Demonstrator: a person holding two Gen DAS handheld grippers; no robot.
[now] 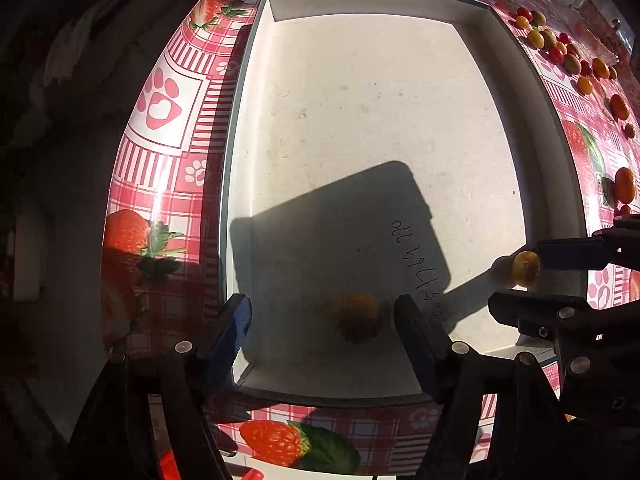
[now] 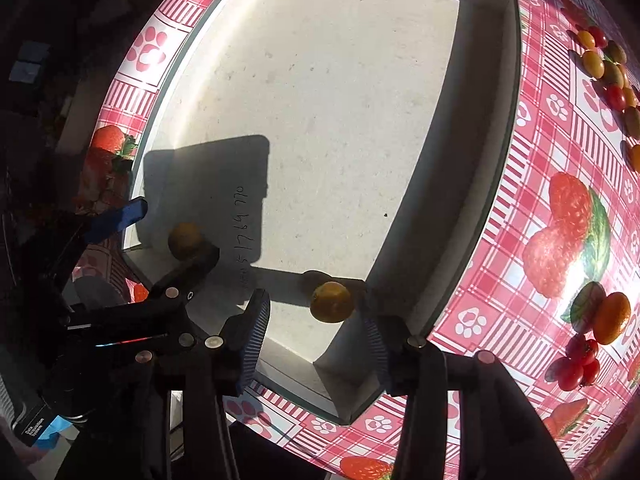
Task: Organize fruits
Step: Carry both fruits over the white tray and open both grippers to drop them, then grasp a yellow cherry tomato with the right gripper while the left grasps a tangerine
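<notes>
Step in hand: the release of two fruits into the shallow white rectangular cardboard tray (image 1: 532, 128) is judged to be under way; it is taken as the collecting place.
Left hand-held gripper (image 1: 322, 320): its blue-padded fingers are spread, and a small round yellow-orange fruit (image 1: 357, 316) lies between them on the tray floor, in shadow, touched by neither pad.
Right hand-held gripper (image 2: 316, 326): it is spread too; a second small round orange fruit (image 2: 332, 302) sits between the pads, clear of both, whether resting on the floor or just above it cannot be told.
Place of the fruits: seen from the right wrist, the shaded fruit is at about 10 o'clock from the sunlit one, both near the tray's near wall.
Still outside: a heap of small red, yellow and olive fruits (image 2: 608, 76) lies on the red-and-white strawberry-print oilcloth surface (image 2: 560, 216) at 2 o'clock from the tray; a larger orange fruit (image 2: 612, 318) and red ones (image 2: 578, 360) lie at 4 o'clock.
Next move: a straight lift clear of the tray walls is called for, then a reach toward the loose fruits; round ones may roll when nudged.
</notes>
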